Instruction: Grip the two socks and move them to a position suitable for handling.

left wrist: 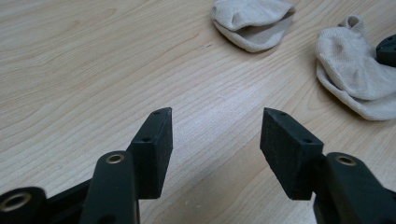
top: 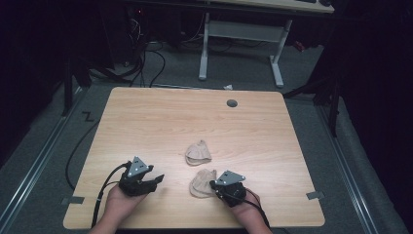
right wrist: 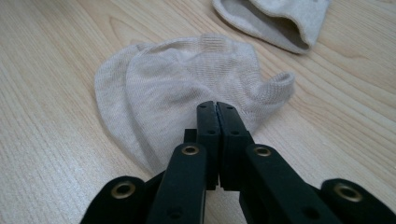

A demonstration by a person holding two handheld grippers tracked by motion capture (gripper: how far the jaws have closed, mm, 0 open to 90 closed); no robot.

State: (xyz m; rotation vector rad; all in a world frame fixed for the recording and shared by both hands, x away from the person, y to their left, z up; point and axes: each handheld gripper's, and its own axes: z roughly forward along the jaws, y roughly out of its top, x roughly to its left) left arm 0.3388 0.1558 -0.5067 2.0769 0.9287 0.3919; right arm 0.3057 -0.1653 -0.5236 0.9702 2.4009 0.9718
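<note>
Beige near sock lies flat on my wooden worktop, my right claw pressed together over its edge, nothing visibly pinched; my left claw is spread, empty, well apart.

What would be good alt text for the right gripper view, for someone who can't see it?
The right gripper's two black jaws are pressed together over the edge of a flattened beige fabric ankle sock lying on the light wood-grain table. A second beige ankle sock, its opening gaping, lies just beyond.
</note>
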